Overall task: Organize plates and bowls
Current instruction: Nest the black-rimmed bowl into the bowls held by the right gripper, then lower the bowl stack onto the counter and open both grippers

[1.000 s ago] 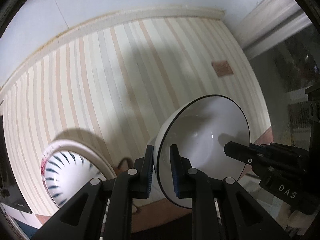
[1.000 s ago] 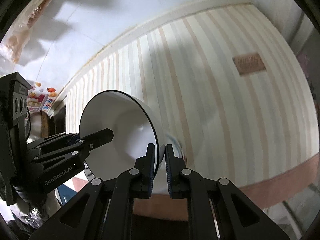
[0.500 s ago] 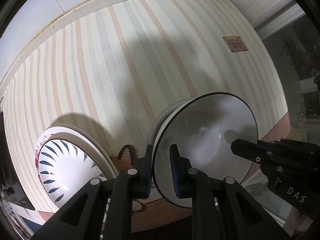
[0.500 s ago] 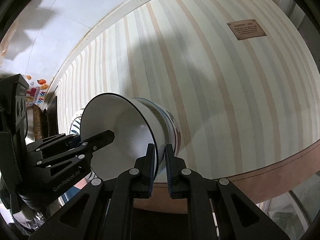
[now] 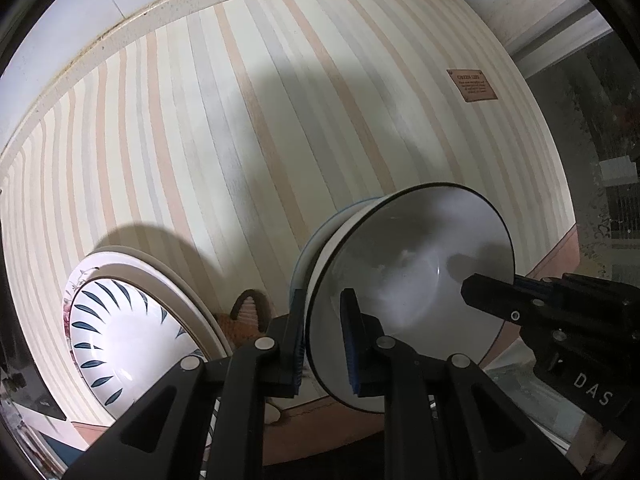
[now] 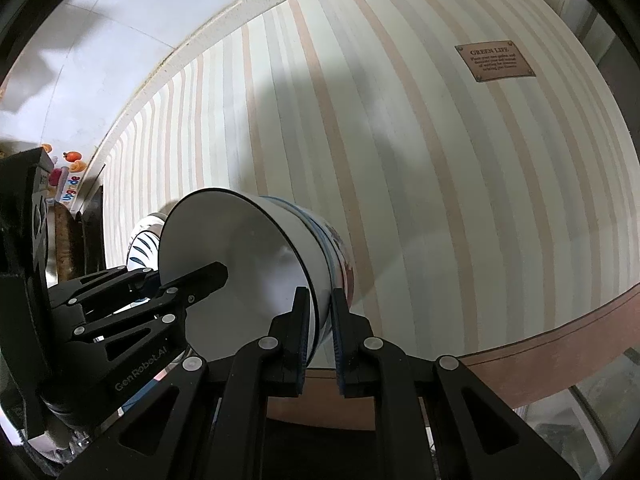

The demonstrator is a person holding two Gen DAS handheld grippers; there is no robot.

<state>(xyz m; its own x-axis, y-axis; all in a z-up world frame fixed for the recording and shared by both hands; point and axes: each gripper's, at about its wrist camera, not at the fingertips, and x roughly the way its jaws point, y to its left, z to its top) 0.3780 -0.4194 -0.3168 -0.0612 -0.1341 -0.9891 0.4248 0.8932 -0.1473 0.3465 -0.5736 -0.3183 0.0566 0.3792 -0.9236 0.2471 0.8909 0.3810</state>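
Striped tablecloth (image 5: 248,128) carries stacked plates (image 5: 132,320), bowls (image 6: 320,248).

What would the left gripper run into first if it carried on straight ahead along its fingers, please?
The left gripper already clamps the white bowl; straight on, it would probably drive that bowl onto the striped tablecloth, though depth is unclear.

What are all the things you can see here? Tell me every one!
White bowl: one, white with a thin dark rim, held by both grippers, nested into a bowl with a blue rim.
Plates: a stack, white with dark blue leaf marks on top, left on the cloth.
Tablecloth: one, cream with peach and grey stripes, covers the table.
Label: one, brown, on the cloth, far right.
Left gripper: black, shut on the bowl's rim.
Right gripper: black, shut on the opposite rim.
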